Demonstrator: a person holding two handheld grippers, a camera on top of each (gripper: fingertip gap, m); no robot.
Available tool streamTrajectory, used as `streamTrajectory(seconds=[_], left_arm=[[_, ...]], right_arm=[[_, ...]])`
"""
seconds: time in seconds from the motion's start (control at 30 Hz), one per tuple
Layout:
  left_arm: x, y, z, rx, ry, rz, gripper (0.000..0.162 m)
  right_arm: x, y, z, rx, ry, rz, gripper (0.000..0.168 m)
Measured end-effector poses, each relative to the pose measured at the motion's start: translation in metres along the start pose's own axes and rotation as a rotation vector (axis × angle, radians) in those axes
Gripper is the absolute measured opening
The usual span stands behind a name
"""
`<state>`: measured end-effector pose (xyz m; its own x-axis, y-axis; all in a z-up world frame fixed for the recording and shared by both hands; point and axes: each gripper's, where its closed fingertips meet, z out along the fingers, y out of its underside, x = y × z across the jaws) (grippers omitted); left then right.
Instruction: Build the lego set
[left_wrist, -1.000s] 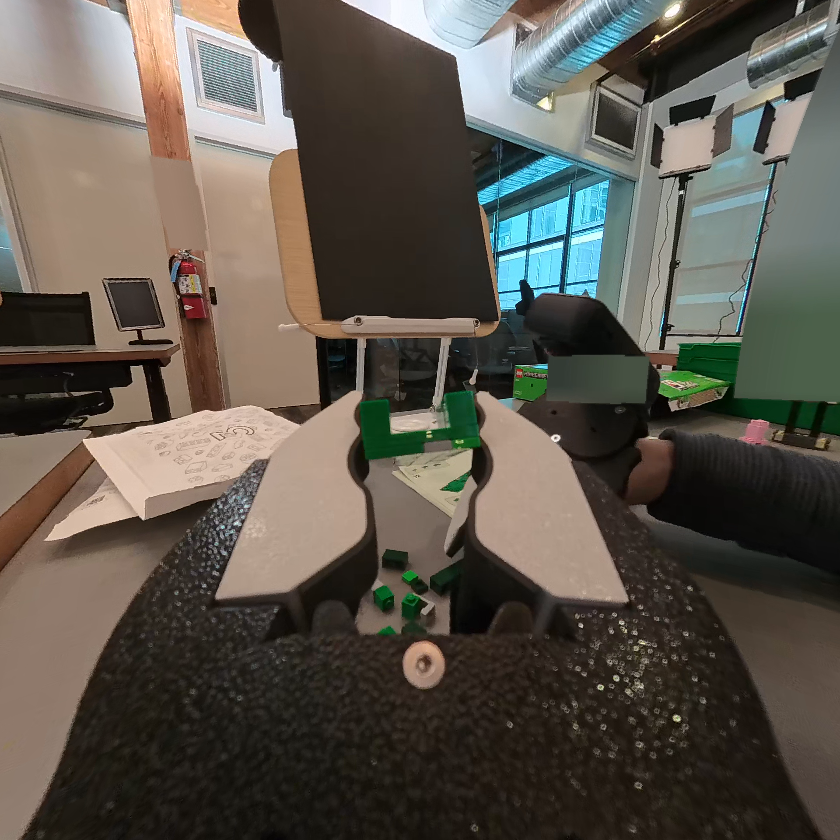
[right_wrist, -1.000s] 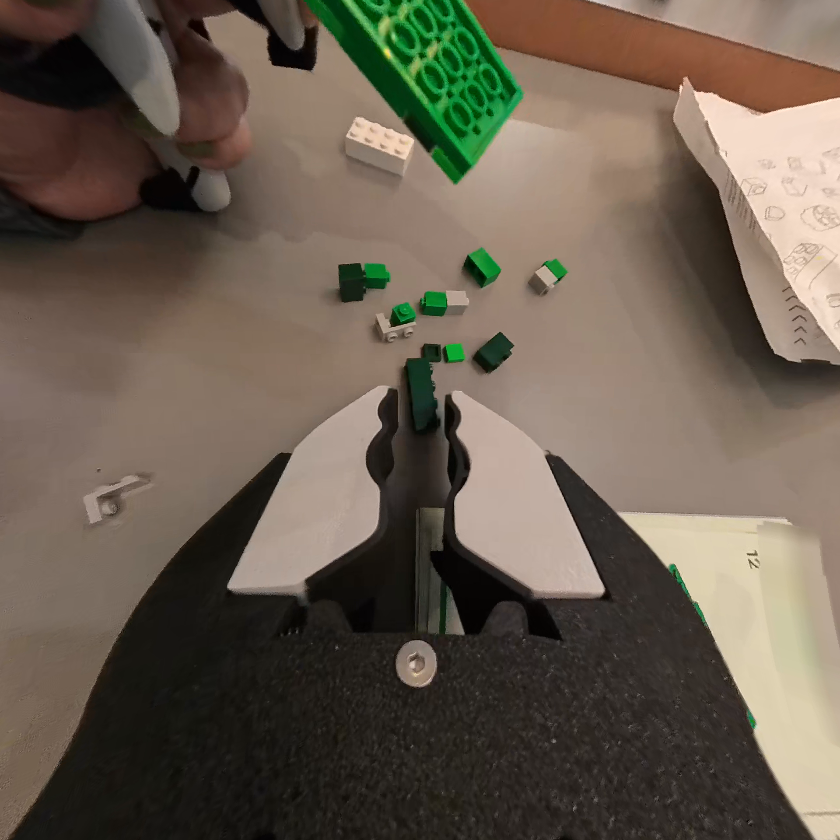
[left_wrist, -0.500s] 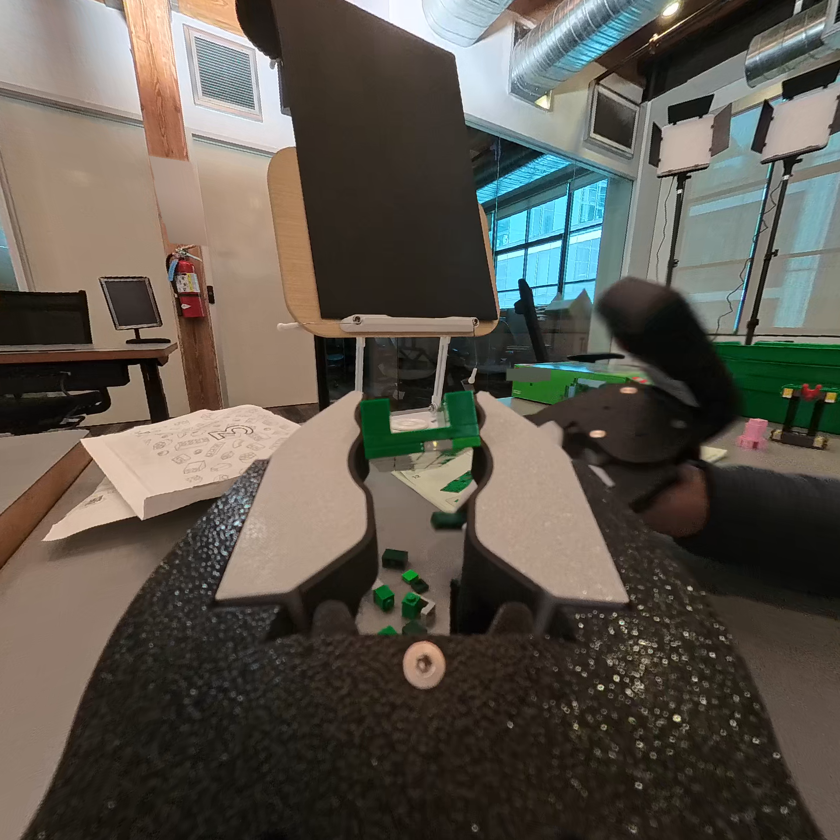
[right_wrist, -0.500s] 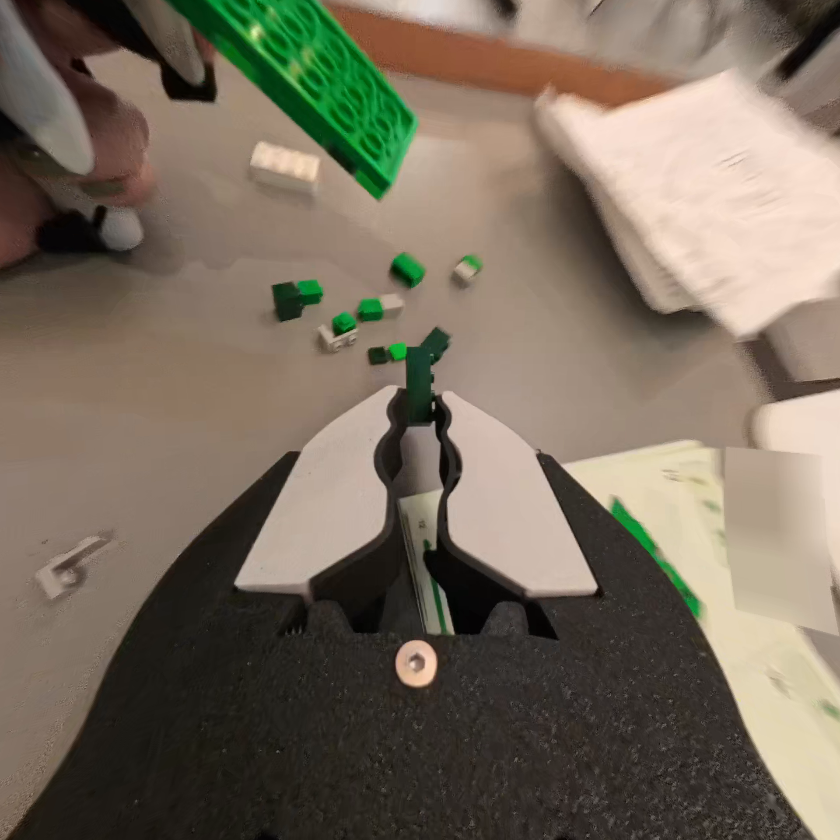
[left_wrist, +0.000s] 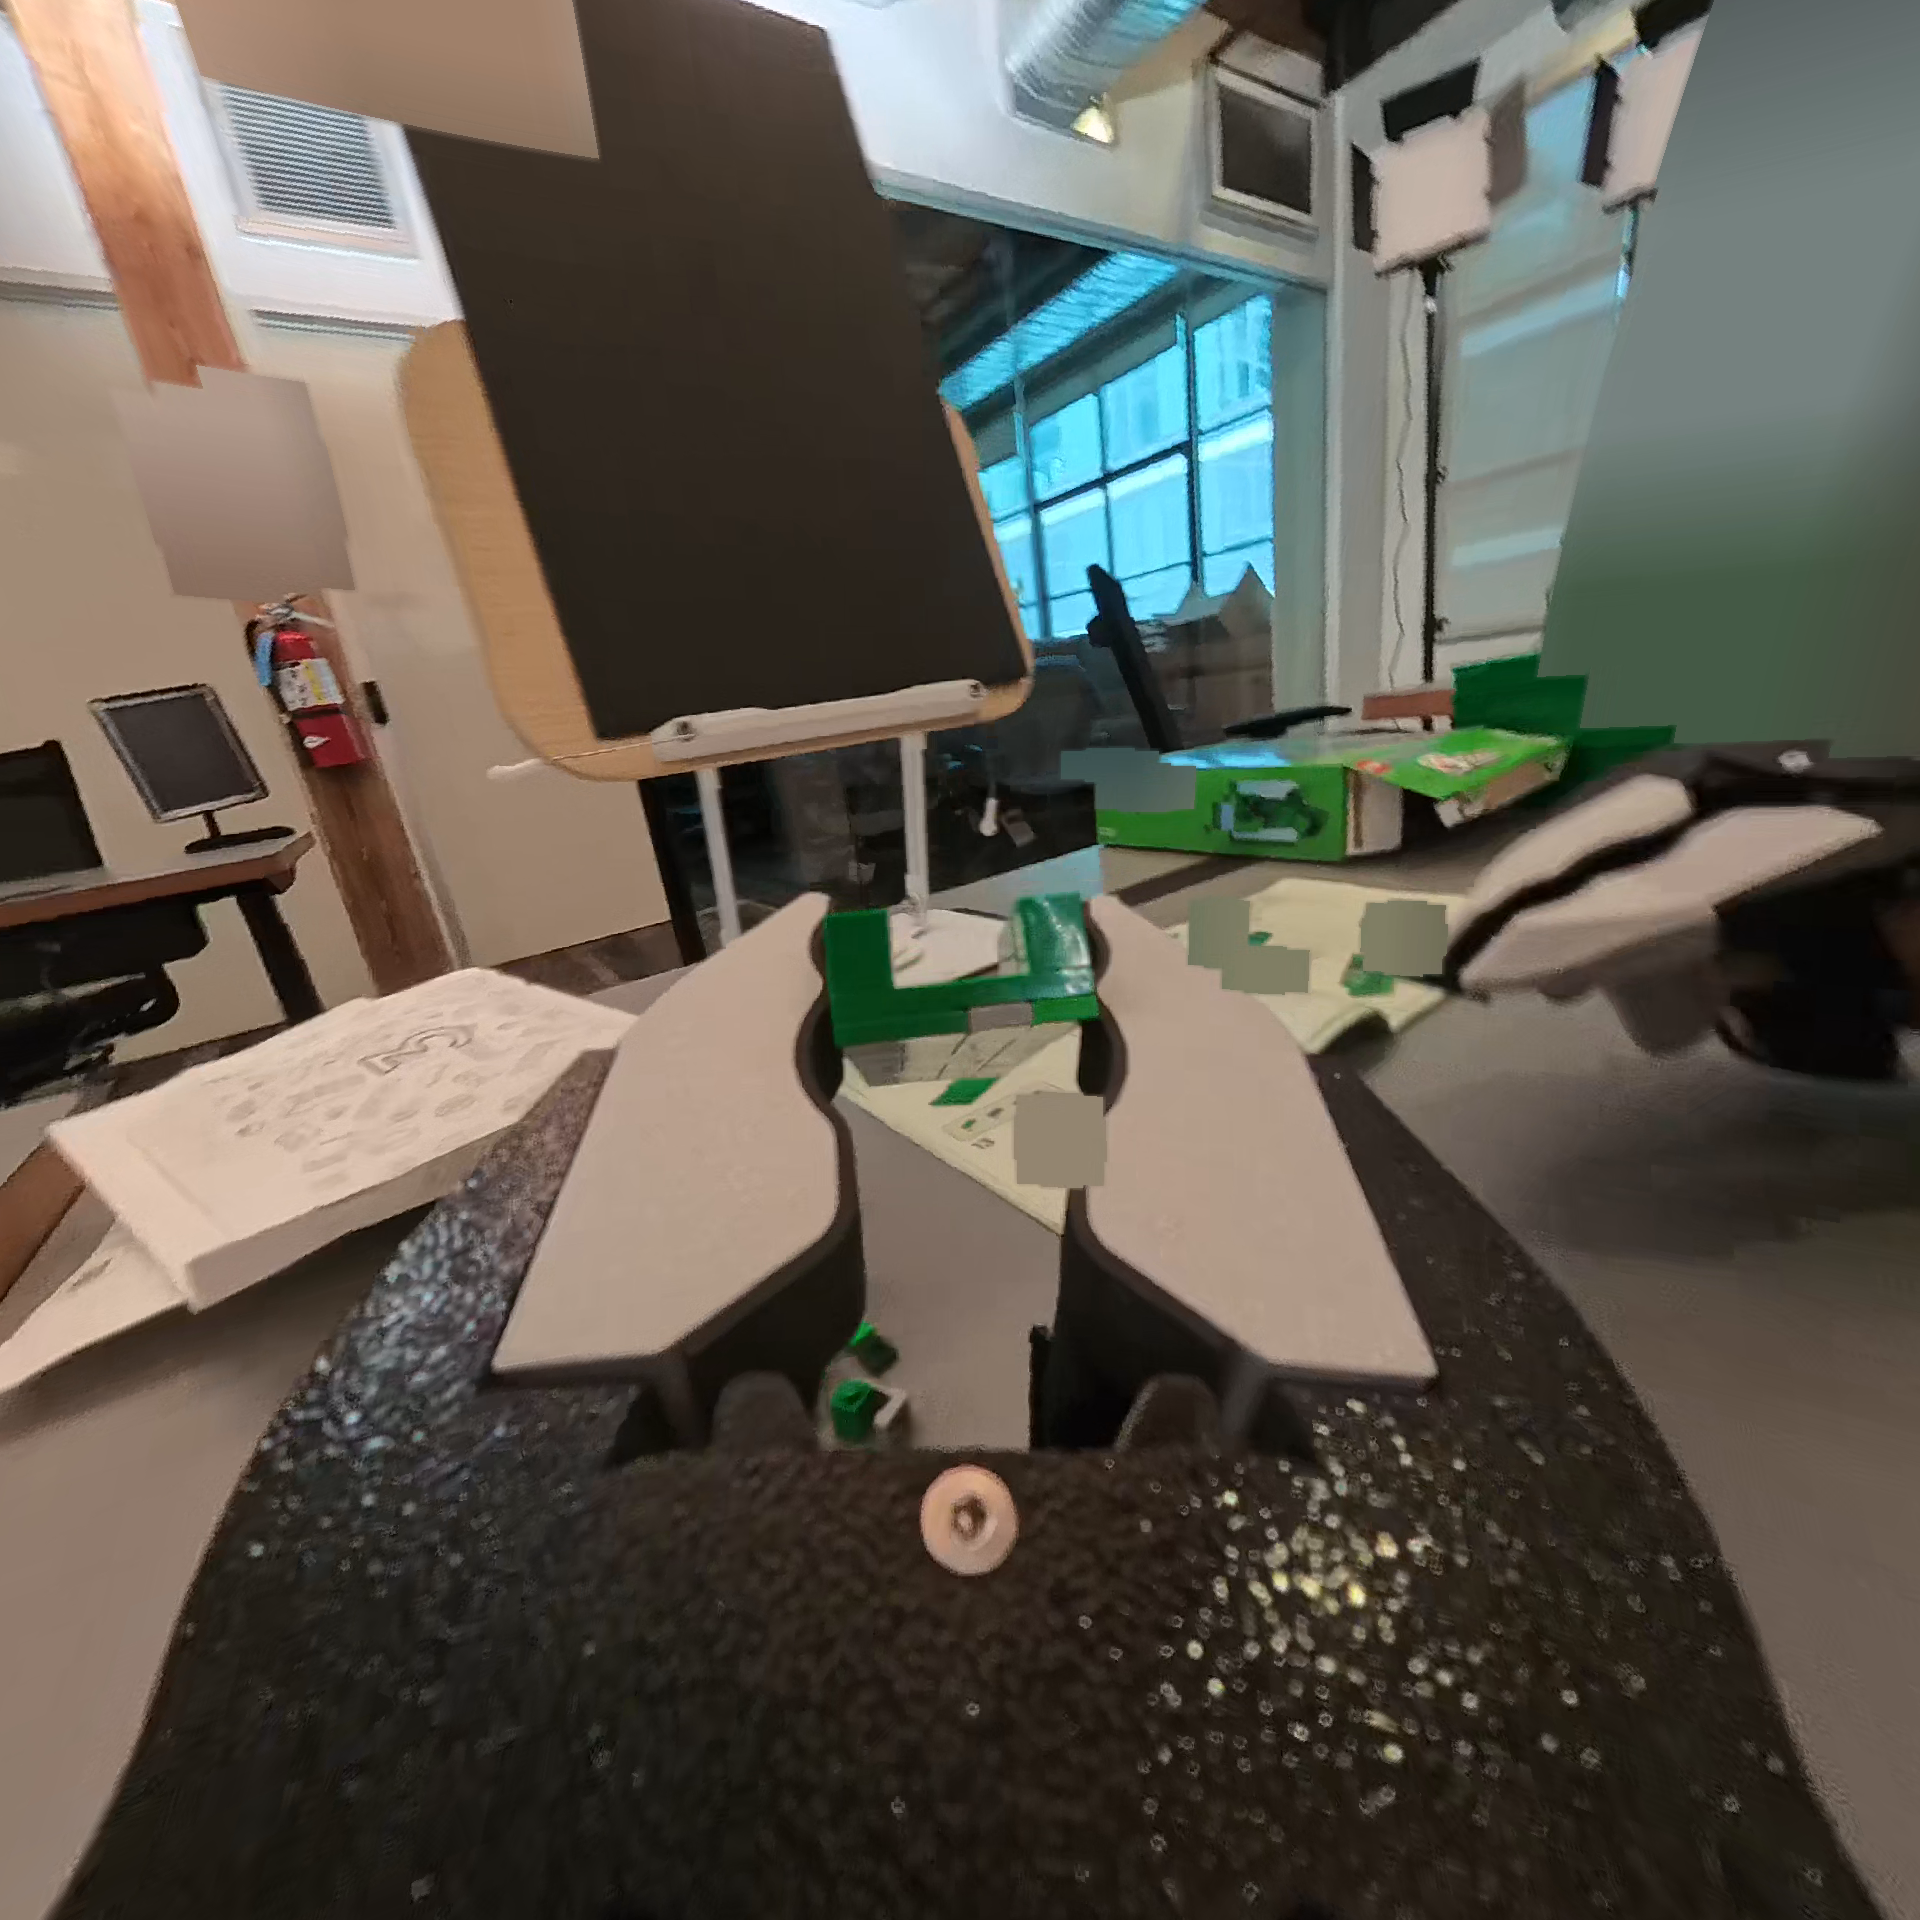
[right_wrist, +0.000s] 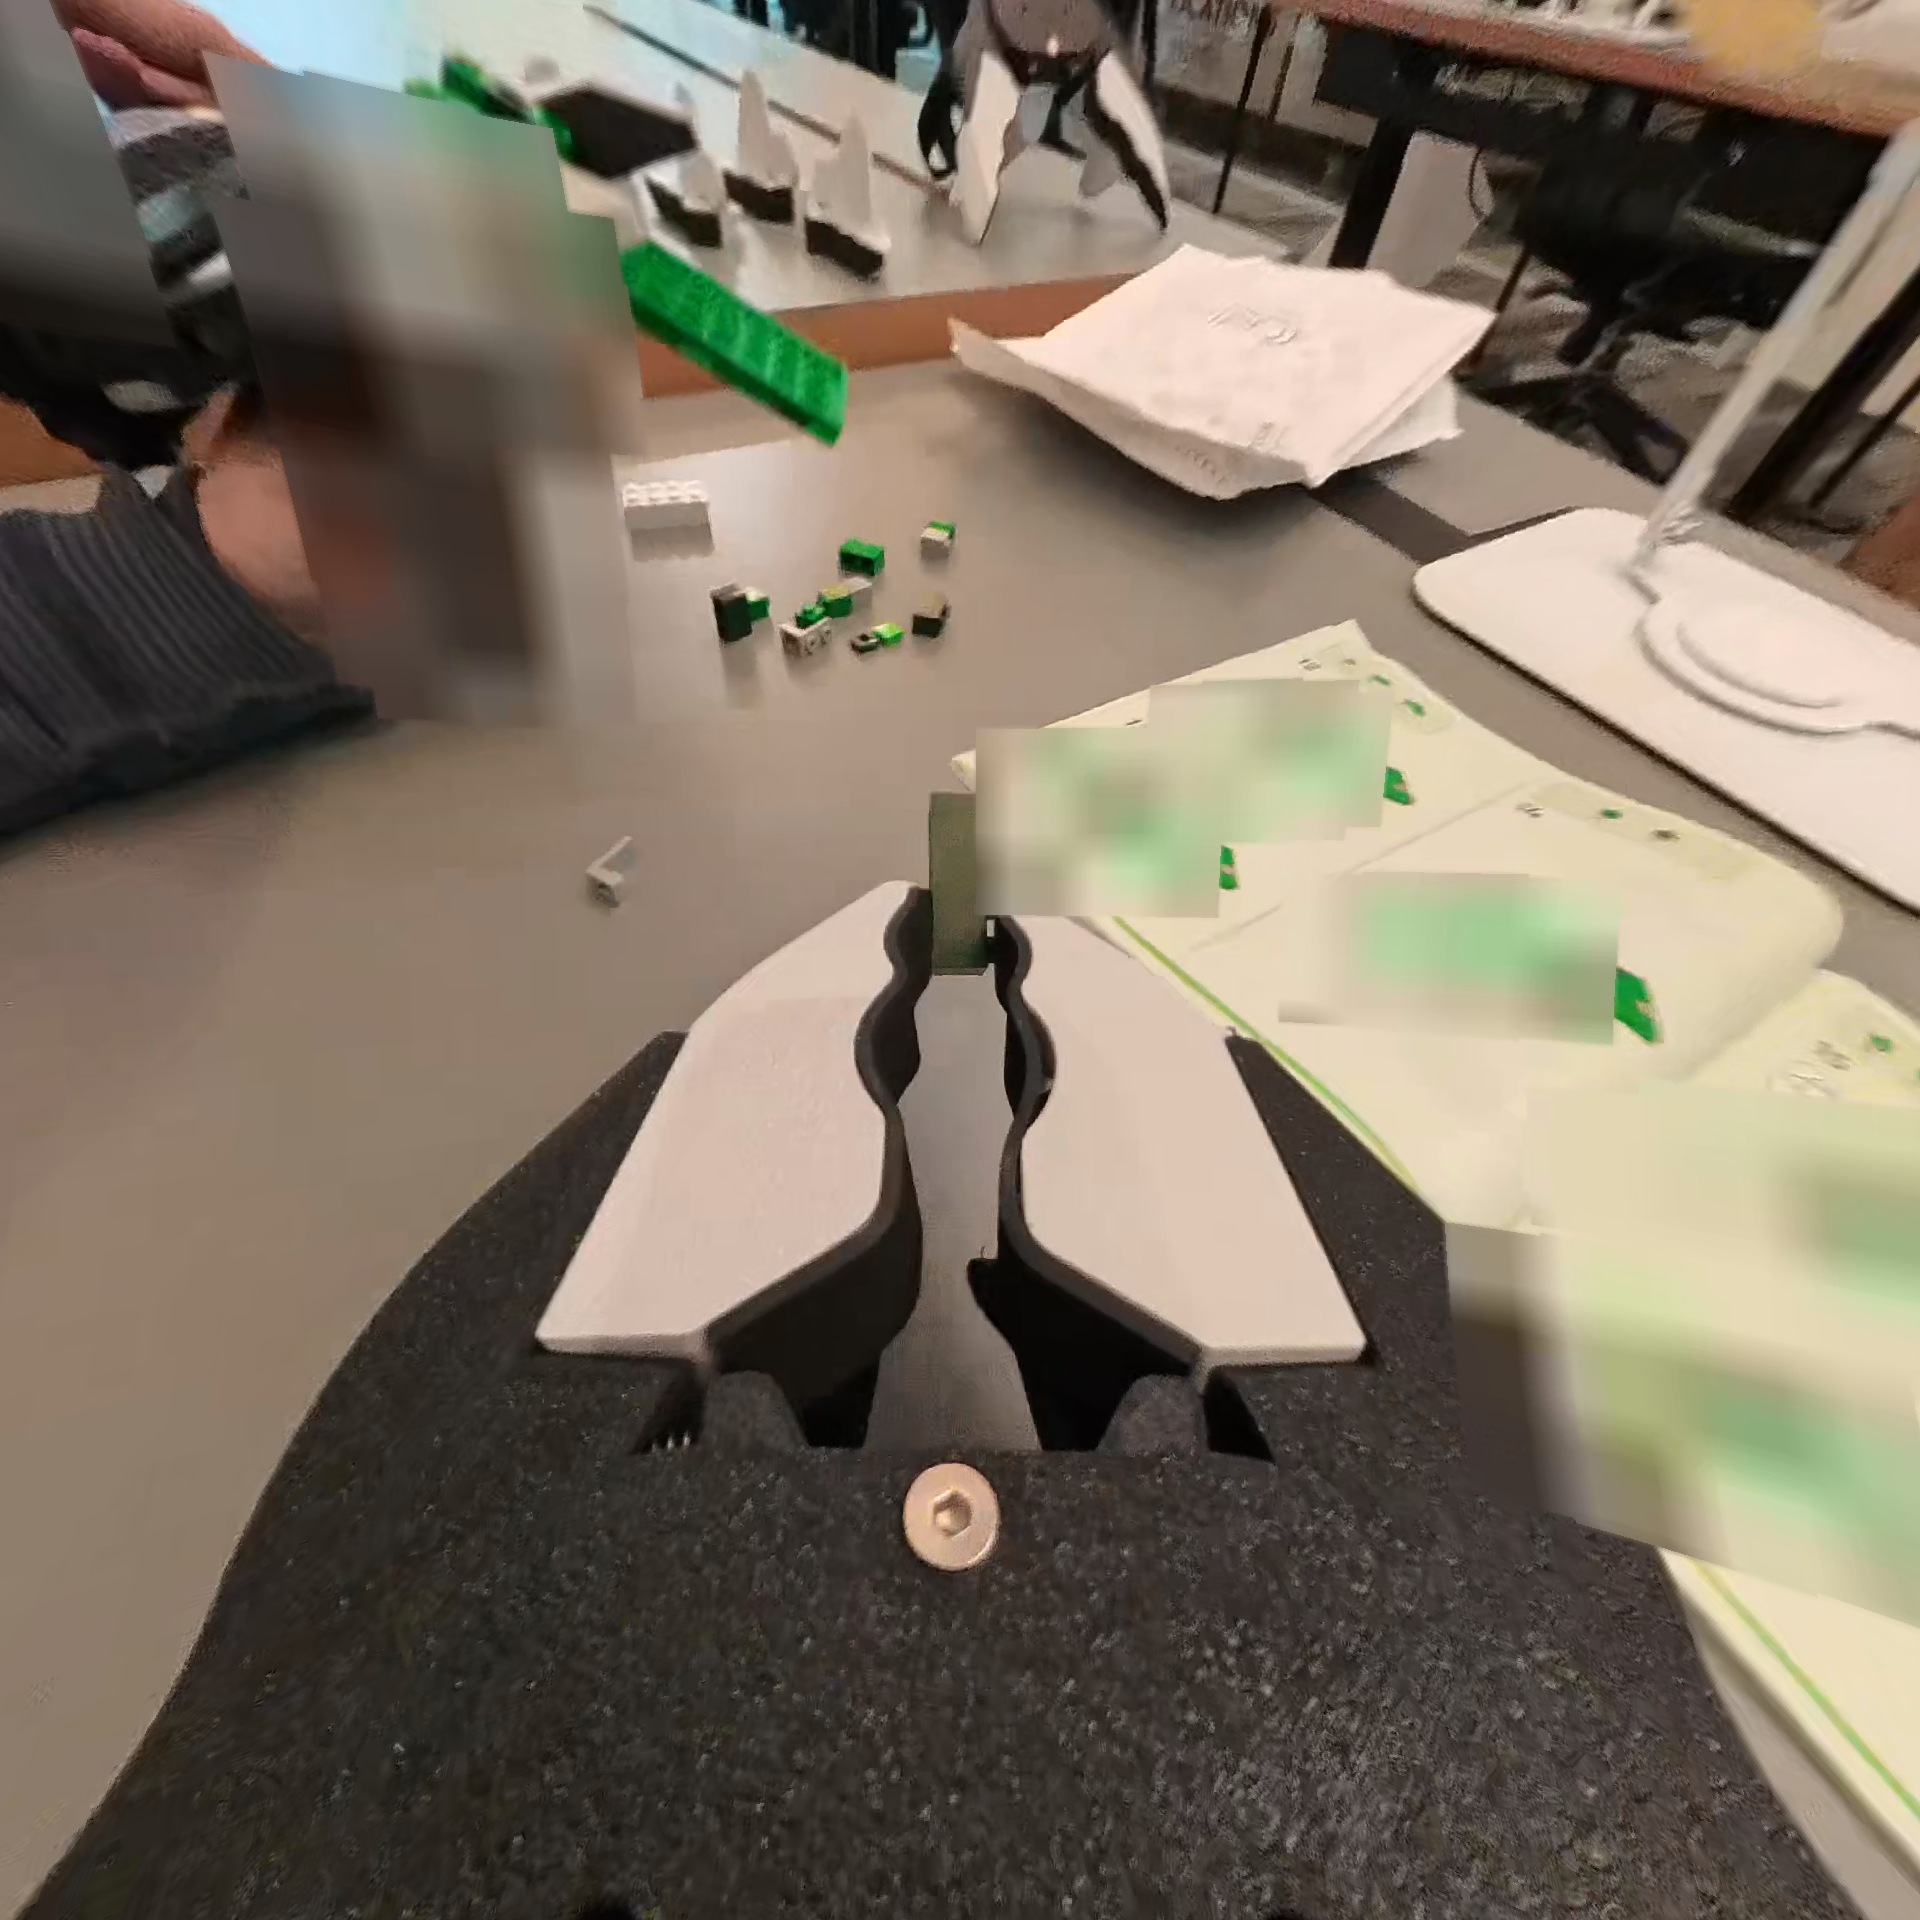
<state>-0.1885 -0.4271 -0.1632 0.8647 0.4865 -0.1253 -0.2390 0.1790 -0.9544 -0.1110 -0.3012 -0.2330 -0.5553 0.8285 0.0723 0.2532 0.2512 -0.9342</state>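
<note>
green plate: bright green lego plate assembly (left_wrist: 961, 982) pinched between my left claw (left_wrist: 957, 971) tips, held up off the tabletop (left_wrist: 935, 1226); the right view shows it as a studded slab (right_wrist: 732, 338) hanging tilted over the far side.
left claw: partly closed, gripping the plate by its two side edges, jaws well apart because the piece is wide.
handling, plate: i judge it light and stiff, smooth plastic, so it could twist in a two-point hold; gripping on the flat edges looks right.
loose bricks: small green, dark green and grey pieces (right_wrist: 831, 603) scattered on the tabletop, a white brick (right_wrist: 667, 506) near them, a grey bracket (right_wrist: 611, 873) lying apart closer to me.
dark piece: dark green lego piece (right_wrist: 954, 899) standing up out of my right claw (right_wrist: 954, 935) tips, clear of the tabletop; its right edge is hidden by a blurred patch.
right claw: nearly closed, nipping the bottom end of that piece; from the left view the claw (left_wrist: 1579, 914) shows blurred at the right, apart from the plate.
handling, dark piece: i judge it tiny, hard and slick, easy to pop out; i'd hold low and press straight onto the studs.
booklet: open instruction pages (right_wrist: 1455, 1039) right of my right claw, paper bags (right_wrist: 1226, 364) farther back.
stage: i judge both parts are in hand, not yet joined.
</note>
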Motion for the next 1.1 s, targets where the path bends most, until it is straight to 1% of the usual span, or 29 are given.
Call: streamTrajectory(seconds=[0.1,0.13,0.17,0.2,0.27,0.3,0.37,0.43,0.5,0.63,0.7,0.9,0.97,1.0,1.1], left_arm=[[0.027,0.002,0.008,-0.031,0.079,0.065,0.042],[0.035,0.002,0.01,-0.031,0.094,0.077,0.042],[0.04,0.001,0.014,-0.023,0.093,0.08,0.042],[0.044,-0.001,0.019,-0.007,0.075,0.069,0.042],[0.055,-0.011,0.032,0.069,0.042,-0.002,0.042],[0.065,-0.016,0.038,0.109,0.039,-0.039,0.042],[0.081,-0.017,0.054,0.138,0.001,-0.055,0.042],[0.093,-0.011,0.072,0.139,-0.053,-0.041,0.042],[0.103,-0.004,0.093,0.139,-0.067,-0.058,0.042],[0.123,0.008,0.138,0.135,0.011,-0.086,0.042],[0.131,0.012,0.15,0.123,0.062,-0.079,0.042],[0.136,0.01,0.149,0.142,0.132,-0.129,0.042],[0.14,0.011,0.15,0.133,0.147,-0.118,0.042],[0.143,0.011,0.151,0.128,0.16,-0.11,0.042],[0.154,0.012,0.152,0.12,0.201,-0.084,0.042]], right_arm=[[0.029,0.008,-0.027,-0.025,0.085,-0.128,0.011],[0.04,0.018,-0.036,-0.06,0.113,-0.186,0.011],[0.047,0.032,-0.045,-0.11,0.107,-0.235,0.011],[0.051,0.048,-0.052,-0.176,0.065,-0.26,0.011],[0.056,0.076,-0.067,-0.293,-0.021,-0.252,0.011],[0.062,0.084,-0.074,-0.33,-0.029,-0.232,0.011],[0.071,0.091,-0.083,-0.382,-0.042,-0.16,0.011],[0.072,0.096,-0.088,-0.404,-0.064,-0.111,0.012],[0.075,0.101,-0.089,-0.42,-0.055,-0.153,0.012],[0.076,0.102,-0.088,-0.411,-0.045,-0.191,0.012],[0.076,0.101,-0.088,-0.406,-0.05,-0.189,0.012],[0.077,0.1,-0.088,-0.386,-0.05,-0.172,0.014],[0.076,0.099,-0.091,-0.375,-0.062,-0.172,0.029],[0.075,0.099,-0.093,-0.377,-0.071,-0.168,0.033],[0.07,0.099,-0.098,-0.377,-0.106,-0.221,0.033]])
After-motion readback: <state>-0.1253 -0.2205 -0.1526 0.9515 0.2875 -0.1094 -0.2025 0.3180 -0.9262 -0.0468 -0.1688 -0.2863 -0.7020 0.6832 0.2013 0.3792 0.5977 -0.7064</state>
